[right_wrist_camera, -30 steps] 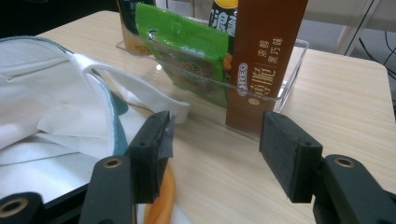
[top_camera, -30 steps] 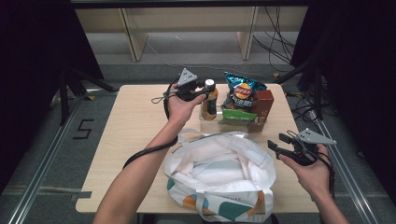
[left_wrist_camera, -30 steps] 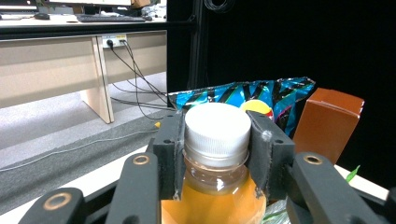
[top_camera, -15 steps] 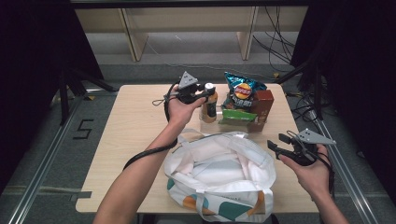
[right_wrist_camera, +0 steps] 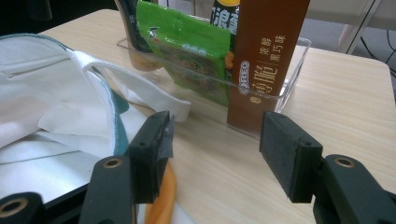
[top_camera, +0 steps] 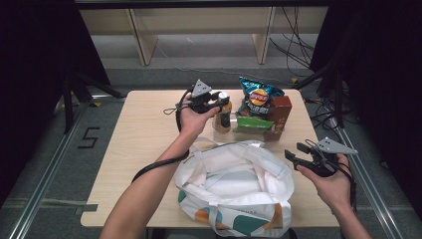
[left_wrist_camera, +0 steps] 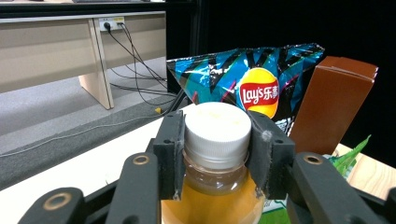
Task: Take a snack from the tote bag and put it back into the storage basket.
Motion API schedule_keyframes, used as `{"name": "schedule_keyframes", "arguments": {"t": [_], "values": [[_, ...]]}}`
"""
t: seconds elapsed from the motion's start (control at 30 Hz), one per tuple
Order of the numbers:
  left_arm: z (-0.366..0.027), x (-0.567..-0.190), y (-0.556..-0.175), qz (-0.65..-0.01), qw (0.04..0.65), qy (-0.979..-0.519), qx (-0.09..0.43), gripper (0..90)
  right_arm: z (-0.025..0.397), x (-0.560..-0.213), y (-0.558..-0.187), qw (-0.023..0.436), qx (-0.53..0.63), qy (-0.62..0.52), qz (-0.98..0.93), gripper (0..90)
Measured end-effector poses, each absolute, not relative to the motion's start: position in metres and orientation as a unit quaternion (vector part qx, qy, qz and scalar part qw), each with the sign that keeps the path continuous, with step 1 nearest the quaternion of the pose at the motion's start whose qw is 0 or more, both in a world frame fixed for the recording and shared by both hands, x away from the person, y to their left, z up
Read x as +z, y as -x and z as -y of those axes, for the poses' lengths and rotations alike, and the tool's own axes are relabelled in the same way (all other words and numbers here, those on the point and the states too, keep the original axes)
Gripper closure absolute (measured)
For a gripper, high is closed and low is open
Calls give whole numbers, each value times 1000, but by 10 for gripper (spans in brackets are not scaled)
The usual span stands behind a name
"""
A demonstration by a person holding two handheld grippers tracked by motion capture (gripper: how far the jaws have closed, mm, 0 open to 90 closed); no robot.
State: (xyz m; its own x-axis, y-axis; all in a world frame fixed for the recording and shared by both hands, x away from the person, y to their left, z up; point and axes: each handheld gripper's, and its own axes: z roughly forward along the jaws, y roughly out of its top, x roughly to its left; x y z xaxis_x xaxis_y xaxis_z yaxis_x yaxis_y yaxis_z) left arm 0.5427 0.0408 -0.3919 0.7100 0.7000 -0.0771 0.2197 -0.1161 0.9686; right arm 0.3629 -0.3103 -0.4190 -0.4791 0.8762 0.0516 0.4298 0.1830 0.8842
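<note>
A bottle of amber drink [left_wrist_camera: 215, 186] with a white cap [left_wrist_camera: 215, 127] stands at the left end of a clear tray [right_wrist_camera: 285, 88]. My left gripper [left_wrist_camera: 215, 154] is shut on the bottle's cap and neck; from above, the left gripper [top_camera: 219, 103] is at the bottle [top_camera: 222, 119]. In the tray also stand a blue chip bag [top_camera: 258, 94], a brown box [top_camera: 280, 113] and a green packet [top_camera: 251, 124]. My right gripper [top_camera: 294, 152] is open and holds nothing, hovering at the table's right side beside the white tote bag [top_camera: 234, 184].
The tote bag lies open at the table's front middle, its handle [right_wrist_camera: 154, 100] draped toward the tray. The wooden table's [top_camera: 144, 134] left half is bare. A metal rail [top_camera: 358, 169] runs along the right edge. Cables lie on the floor behind.
My left gripper has shifted slightly right onto the bottle's top and now grips the cap. The right gripper has stayed in place.
</note>
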Motion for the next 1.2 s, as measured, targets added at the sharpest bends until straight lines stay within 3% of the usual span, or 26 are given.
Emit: {"name": "schedule_keyframes", "arguments": {"t": [1.2], "values": [[-40,-409,-542,-328,565,-730,200,589,308,-421,-364,239,462,-443,-730,442]]}}
